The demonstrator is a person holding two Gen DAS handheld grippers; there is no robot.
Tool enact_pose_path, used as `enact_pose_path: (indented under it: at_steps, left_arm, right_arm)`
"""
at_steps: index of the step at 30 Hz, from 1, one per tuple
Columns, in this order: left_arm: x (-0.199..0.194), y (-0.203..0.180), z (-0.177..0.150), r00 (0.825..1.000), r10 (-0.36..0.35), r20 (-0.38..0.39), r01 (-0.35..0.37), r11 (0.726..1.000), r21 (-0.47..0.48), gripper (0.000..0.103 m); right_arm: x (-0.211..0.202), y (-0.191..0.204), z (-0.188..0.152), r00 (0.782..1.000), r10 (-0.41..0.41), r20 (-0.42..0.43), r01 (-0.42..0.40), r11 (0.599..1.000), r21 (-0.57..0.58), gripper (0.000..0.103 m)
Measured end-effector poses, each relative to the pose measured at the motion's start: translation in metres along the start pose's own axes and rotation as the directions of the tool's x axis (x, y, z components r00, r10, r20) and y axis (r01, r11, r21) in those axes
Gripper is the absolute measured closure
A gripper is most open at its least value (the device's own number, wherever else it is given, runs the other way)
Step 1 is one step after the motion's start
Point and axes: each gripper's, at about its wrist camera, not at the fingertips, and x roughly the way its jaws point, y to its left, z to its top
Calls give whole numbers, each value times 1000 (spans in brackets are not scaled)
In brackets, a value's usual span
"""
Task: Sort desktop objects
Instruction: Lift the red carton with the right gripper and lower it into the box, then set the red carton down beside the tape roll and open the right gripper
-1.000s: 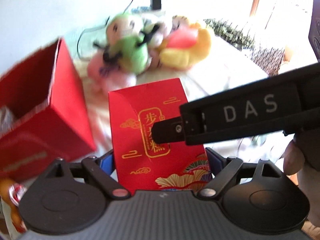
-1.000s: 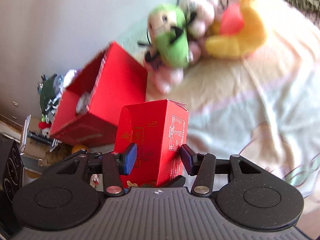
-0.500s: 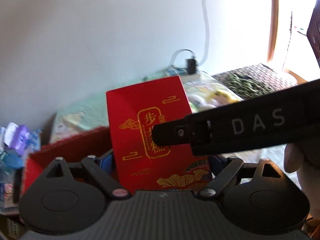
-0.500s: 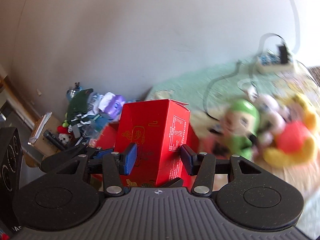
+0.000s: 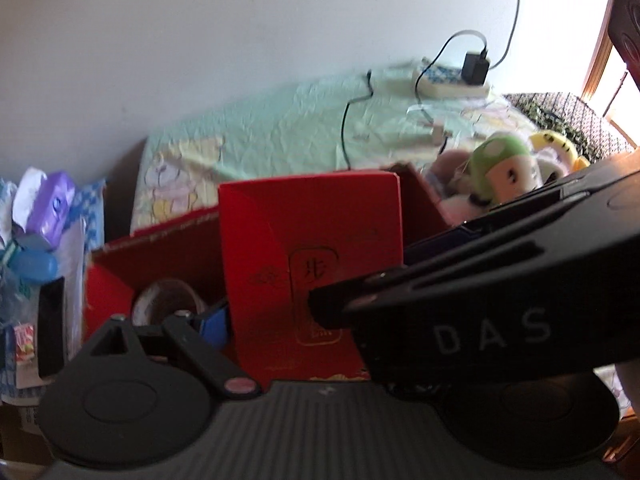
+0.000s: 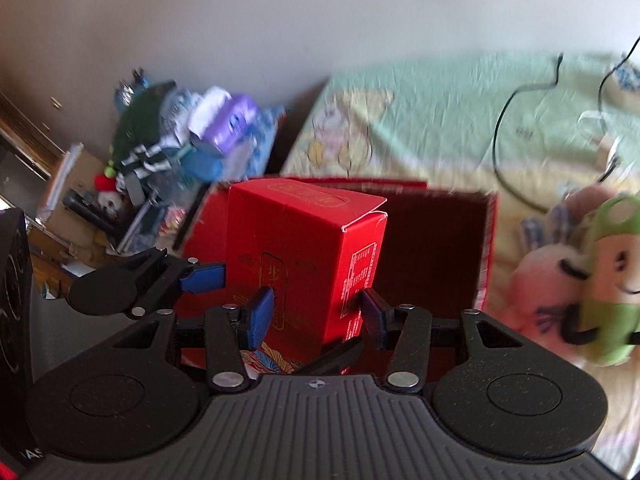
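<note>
A small red carton (image 5: 308,260) (image 6: 304,256) with gold print is gripped by both grippers at once. My right gripper (image 6: 317,318) is shut on its lower part, one blue pad on each side. A blue pad (image 6: 202,278) of the left gripper presses on the carton's left face. In the left wrist view my left gripper (image 5: 316,322) holds the carton, but its right finger is hidden behind the right gripper's black housing (image 5: 492,312). The carton hangs at the mouth of a large open red box (image 6: 440,248) (image 5: 160,248). Its bottom is hidden.
A roll of clear tape (image 5: 168,304) lies inside the red box. Plush toys (image 6: 608,272) (image 5: 504,172) sit just right of it on the pale green cloth (image 5: 280,128). A power strip with a charger (image 5: 456,80) and cables lies farther back. Clutter (image 6: 180,140) is piled at the left.
Both grippers carried the carton from in front of the plush toys over to the open red box, which now fills the view behind it. Both grips look unchanged.
</note>
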Motion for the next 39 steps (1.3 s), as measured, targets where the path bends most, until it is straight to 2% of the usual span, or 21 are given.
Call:
enact_pose_path:
  at_steps: [7,17,24,29,35,39]
  left_arm:
    - [38,19,-9,990,-35,-134,34,999,-9,15]
    - [70,49,-9,957,-70,-281,54,996,-65,16]
    - [78,61,-5,953,-47,-298,28,997,-66,17]
    - [85,64,-4,947,-66,-313,44,996,-76,17]
    - [87,65,-4,944,-73,-322,47,995,-88,17]
    - [88,66,-4,940,-74,-333,45,995,-94,16]
  right_arm:
    - [43,1,9,993,-29,-114,34,999,40,51]
    - [89,-2,19,977,-13,-213,32,996,86,52]
    - [106,-7,22,973,1,-231,24,994,106,52]
    - [113,-14,19,972,3,-236,28,991,127,52]
    - [114,-22,14,975,27,-221,8,988,155,50]
    - [112,-33,12,980,55,-193,-12,975,221,51]
